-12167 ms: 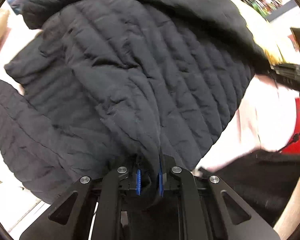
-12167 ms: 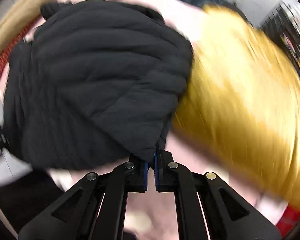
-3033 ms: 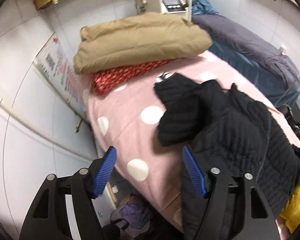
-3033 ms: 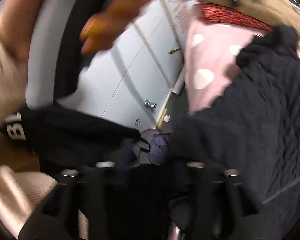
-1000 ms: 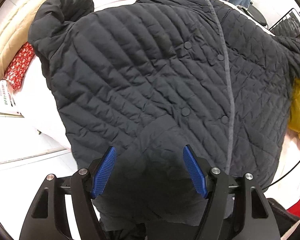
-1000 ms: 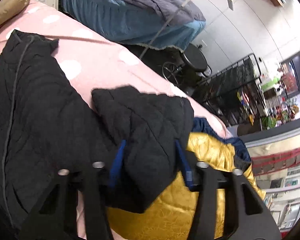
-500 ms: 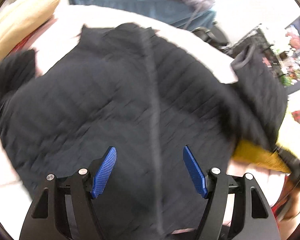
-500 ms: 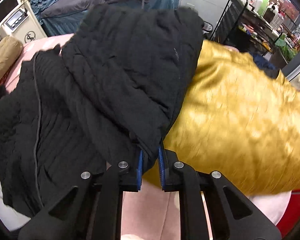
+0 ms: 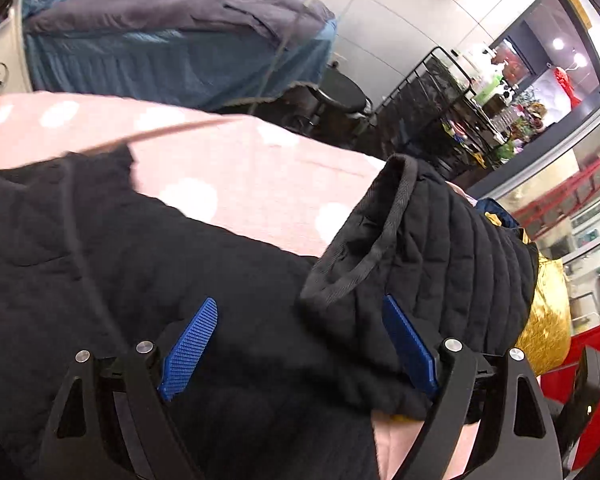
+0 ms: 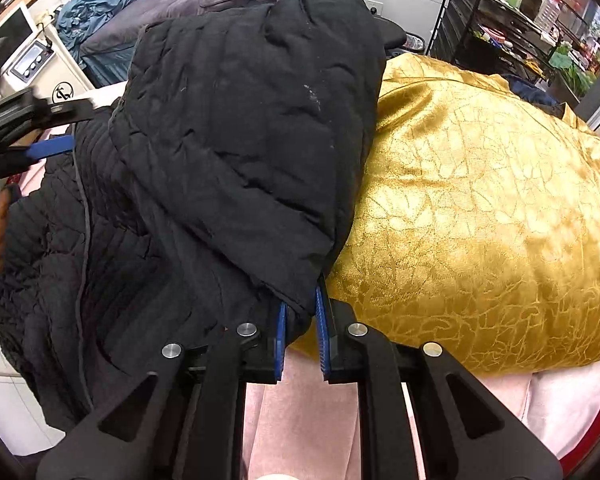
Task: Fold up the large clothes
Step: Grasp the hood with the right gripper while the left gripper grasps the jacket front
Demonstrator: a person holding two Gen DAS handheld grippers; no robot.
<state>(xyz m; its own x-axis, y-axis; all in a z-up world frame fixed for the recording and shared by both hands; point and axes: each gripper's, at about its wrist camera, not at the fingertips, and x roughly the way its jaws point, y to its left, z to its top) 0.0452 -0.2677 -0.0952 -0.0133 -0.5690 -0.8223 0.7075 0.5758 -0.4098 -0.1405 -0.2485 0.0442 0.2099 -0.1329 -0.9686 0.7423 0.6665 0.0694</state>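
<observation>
On the pink dotted bed (image 9: 236,168), we see the black quilted jacket (image 10: 228,152) spread, its sleeve pinched in our right tongs (image 10: 300,332), while our left tongs (image 9: 300,356), just widened, hover over it gripping nothing.

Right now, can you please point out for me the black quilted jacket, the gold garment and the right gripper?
black quilted jacket (image 10: 240,128): right wrist view, on the raised sleeve panel.
gold garment (image 10: 480,216): right wrist view, on its shiny middle.
right gripper (image 10: 300,332): right wrist view, between the blue pads, shut on the jacket's edge.
</observation>
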